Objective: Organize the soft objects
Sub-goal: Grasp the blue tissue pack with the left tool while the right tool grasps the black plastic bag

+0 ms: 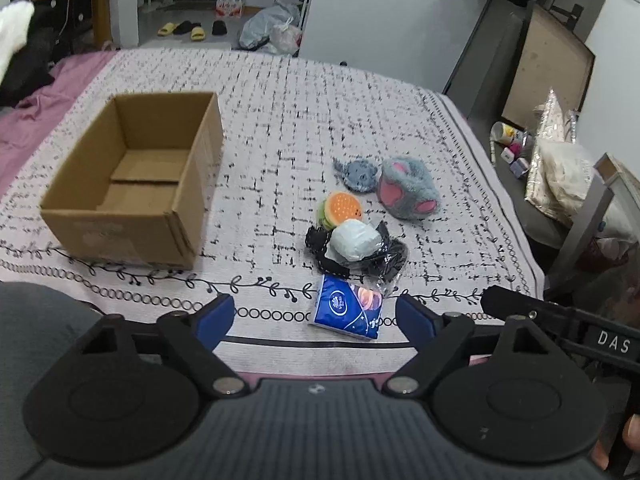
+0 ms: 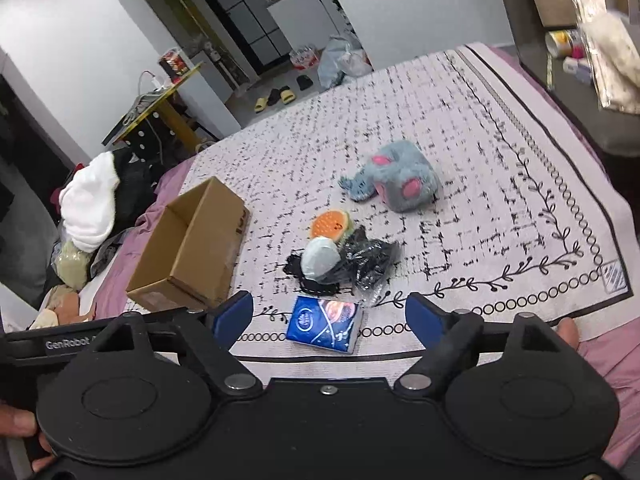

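Observation:
An empty cardboard box (image 1: 132, 184) (image 2: 192, 252) stands open on the patterned bed cover, left of a cluster of soft things. The cluster holds a grey-and-pink plush (image 1: 404, 188) (image 2: 394, 178), an orange burger-shaped toy (image 1: 340, 210) (image 2: 330, 226), a white rolled bundle (image 1: 356, 240) (image 2: 320, 260) on black items in clear wrap (image 1: 384, 260) (image 2: 368, 264), and a blue tissue pack (image 1: 348, 312) (image 2: 326, 324) nearest me. My left gripper (image 1: 314, 316) is open above the near edge, the tissue pack just ahead between its fingers. My right gripper (image 2: 328, 316) is open too, hovering over the same pack.
The bed cover (image 1: 280, 120) (image 2: 500, 200) spreads wide beyond the cluster. Clothes (image 2: 96, 204) are piled at the bed's left side. A shelf with small bottles and bagged bedding (image 1: 560, 176) stands to the right. Slippers and bags (image 1: 272, 28) lie on the floor beyond.

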The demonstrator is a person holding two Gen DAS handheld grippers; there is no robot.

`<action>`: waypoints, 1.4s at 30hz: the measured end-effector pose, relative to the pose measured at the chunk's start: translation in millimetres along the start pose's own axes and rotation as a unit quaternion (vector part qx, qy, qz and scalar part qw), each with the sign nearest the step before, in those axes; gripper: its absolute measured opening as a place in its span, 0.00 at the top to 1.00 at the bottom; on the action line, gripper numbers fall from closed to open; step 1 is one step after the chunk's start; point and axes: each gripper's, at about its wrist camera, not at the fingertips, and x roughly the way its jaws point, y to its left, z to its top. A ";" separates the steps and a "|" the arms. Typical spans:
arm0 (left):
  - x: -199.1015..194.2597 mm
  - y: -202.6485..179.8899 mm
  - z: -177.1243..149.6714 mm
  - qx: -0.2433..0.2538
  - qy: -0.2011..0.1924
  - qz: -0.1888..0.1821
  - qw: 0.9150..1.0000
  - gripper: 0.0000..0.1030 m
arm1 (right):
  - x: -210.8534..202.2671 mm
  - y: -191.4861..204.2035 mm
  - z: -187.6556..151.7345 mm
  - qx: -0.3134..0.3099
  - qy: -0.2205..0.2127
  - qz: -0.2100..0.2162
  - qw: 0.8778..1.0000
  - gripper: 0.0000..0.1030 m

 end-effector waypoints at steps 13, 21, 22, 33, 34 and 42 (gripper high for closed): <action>71.0 -20.6 -4.6 0.030 0.059 0.011 0.998 0.17 | 38.4 -33.7 2.2 0.050 0.033 -0.009 0.998 0.41; 109.4 -36.1 -6.9 0.050 0.092 0.007 0.995 0.17 | 57.6 -44.2 6.9 0.070 0.048 -0.005 0.996 0.36; 113.8 -37.0 -7.2 0.049 0.095 0.002 0.994 0.17 | 60.9 -45.6 7.8 0.072 0.050 -0.005 0.996 0.36; 151.0 -40.1 -13.2 0.039 0.115 0.008 0.993 0.17 | 97.1 -54.9 15.5 0.095 0.072 0.003 0.993 0.36; 152.8 -39.1 -13.5 0.038 0.114 0.009 0.993 0.17 | 100.1 -55.1 15.4 0.096 0.074 0.003 0.993 0.36; 155.0 -32.4 -12.1 0.035 0.101 0.012 0.994 0.31 | 126.3 -60.5 21.9 0.118 0.077 0.005 0.990 0.29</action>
